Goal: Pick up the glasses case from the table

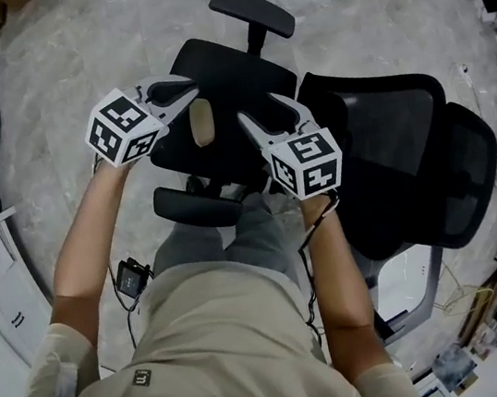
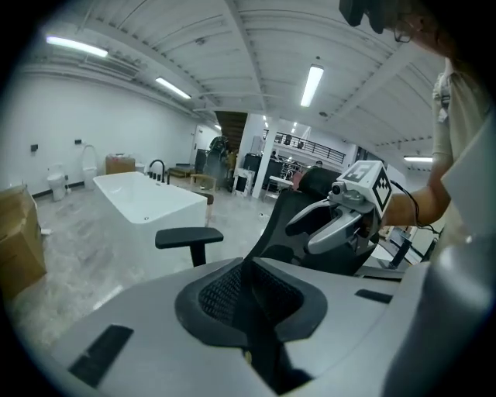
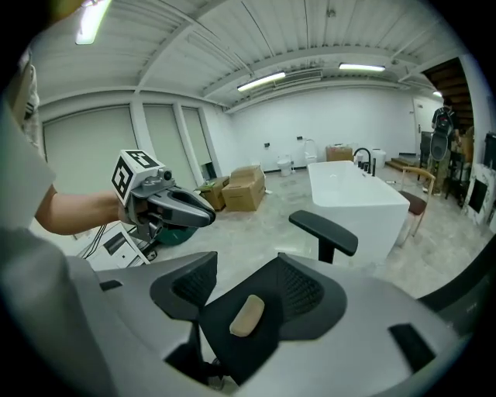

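A tan oblong glasses case (image 1: pixel 202 122) lies on the black seat of an office chair (image 1: pixel 230 83), not on a table. My left gripper (image 1: pixel 181 90) hovers just left of the case, its jaws shut with nothing between them; in the left gripper view (image 2: pixel 248 271) the case is hidden. My right gripper (image 1: pixel 251 119) is held just right of the case. In the right gripper view the case (image 3: pixel 247 315) shows low between the right gripper's (image 3: pixel 248 285) open jaws, untouched. Each gripper sees the other: left gripper (image 3: pixel 167 205), right gripper (image 2: pixel 341 221).
The chair's armrests (image 1: pixel 251 10) (image 1: pixel 199 208) flank the seat. A second black mesh chair (image 1: pixel 410 158) stands close on the right. A white tub (image 3: pixel 353 194) and cardboard boxes (image 3: pixel 244 188) stand further off on the marbled floor (image 1: pixel 69 72).
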{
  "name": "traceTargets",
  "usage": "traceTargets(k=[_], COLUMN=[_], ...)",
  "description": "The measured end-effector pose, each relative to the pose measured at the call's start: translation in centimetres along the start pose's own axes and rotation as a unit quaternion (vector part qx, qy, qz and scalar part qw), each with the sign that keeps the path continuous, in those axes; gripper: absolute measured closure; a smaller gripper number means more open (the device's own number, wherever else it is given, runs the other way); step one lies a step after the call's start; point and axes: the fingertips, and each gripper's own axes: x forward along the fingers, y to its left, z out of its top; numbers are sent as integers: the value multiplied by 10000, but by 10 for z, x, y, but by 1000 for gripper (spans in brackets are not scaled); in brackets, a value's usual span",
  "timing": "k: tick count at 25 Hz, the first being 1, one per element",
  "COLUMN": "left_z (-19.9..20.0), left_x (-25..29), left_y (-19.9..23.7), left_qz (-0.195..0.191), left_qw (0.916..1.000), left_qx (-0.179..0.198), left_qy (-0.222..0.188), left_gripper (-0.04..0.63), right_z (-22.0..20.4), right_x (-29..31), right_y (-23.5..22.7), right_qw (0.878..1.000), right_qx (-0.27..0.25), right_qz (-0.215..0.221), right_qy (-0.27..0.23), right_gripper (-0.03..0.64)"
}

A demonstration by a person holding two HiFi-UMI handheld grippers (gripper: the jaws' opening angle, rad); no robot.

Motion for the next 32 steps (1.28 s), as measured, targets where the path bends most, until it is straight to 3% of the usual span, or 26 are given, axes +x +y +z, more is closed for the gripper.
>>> traceTargets(k=[3,15,25,32], left_z=[-28,-132,-202,-252], left_x=[21,80,117,138], left_y=[14,66,95,104], left_qz=[-34,-24,-11,2], left_qw=[9993,9904,9790,9686], left_qx=[-317,-1113,-1642,-2090], left_qy=[171,823,1205,1346], left_gripper=[518,424,359,324], right_z=[-25,-114,-185,-228], right_x=[25,122,181,217], right_y=[-7,-8,-5,0], right_qw=[9994,9896,9759,9668], right_qx=[235,901,1327,1659], right_qz=[135,563,774,699], right_qy=[194,974,1551,1812], right_gripper=[367,333,316,302])
